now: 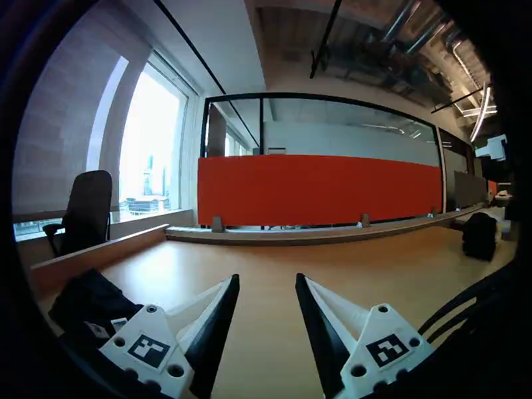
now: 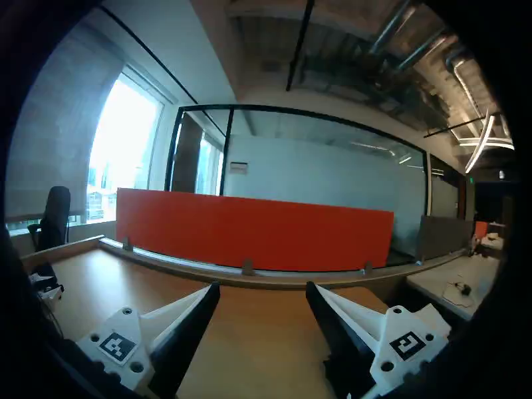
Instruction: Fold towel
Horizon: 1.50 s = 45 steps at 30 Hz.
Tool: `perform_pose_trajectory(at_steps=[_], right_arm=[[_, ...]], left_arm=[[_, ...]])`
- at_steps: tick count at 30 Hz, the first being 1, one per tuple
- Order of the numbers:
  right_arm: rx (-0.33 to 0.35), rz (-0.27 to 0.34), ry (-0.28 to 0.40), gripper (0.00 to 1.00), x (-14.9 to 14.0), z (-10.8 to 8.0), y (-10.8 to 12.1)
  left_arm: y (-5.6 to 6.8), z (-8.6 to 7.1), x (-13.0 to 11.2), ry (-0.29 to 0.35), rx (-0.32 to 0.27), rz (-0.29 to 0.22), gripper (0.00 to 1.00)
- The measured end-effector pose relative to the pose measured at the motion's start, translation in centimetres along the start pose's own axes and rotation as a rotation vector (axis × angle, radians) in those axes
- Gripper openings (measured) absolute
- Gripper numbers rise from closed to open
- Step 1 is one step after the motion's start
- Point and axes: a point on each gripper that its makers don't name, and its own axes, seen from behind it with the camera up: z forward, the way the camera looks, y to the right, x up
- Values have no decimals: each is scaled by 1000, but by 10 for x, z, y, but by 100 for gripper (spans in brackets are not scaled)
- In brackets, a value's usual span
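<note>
Office room with a bare ceiling of pipes and ducts (image 1: 405, 40), a bright tall window (image 1: 149, 146) and a glass wall behind the desk. Item 1: long light-brown wooden desk top (image 1: 279, 266), also in the right gripper view (image 2: 266, 332). Item 2: orange rectangular partition panel (image 1: 319, 189) upright along the desk's far edge, seen again at (image 2: 253, 233). Item 3: black high-backed office chair (image 1: 86, 209) off the desk's left edge, by the window; small in the right gripper view (image 2: 56, 213). Item 4: black rounded bag (image 1: 480, 236) near the desk's far right edge. Item 5: dark crumpled heap of fabric (image 1: 90, 299) at the desk's near left corner, just beside the left gripper's left finger; it cannot be told whether this is the towel. Item 6: black cables (image 1: 465, 306) at the near right edge. Item 7: left gripper (image 1: 265, 279), white fingers with black inner pads and square black-and-white marker tags (image 1: 147, 350), spread wide over bare wood, holding nothing. Item 8: right gripper (image 2: 263, 287), same build, likewise spread wide and holding nothing above the desk. Item 9: pale neighbouring desk (image 2: 459, 279) past the right end of the partition. Item 10: curved strip lights (image 2: 489, 136) overhead.
</note>
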Motion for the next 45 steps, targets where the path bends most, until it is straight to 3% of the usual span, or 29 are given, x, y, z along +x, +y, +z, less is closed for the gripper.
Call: perform_pose_trajectory(at_steps=[9, 20, 35, 45], right_arm=[[-21, -3, 38, 100, -8, -2, 23], [-27, 60, 48, 100, -48, -6, 42], [-11, 91, 32, 100, -108, -4, 34], [-25, 112, 13, 100, -144, 0, 41]], left_arm=[[0, 0, 0, 0, 0, 1, 61], [1, 0, -1, 0, 0, 1, 61], [1, 0, -2, 0, 0, 1, 61], [2, 0, -2, 1, 0, 1, 61]])
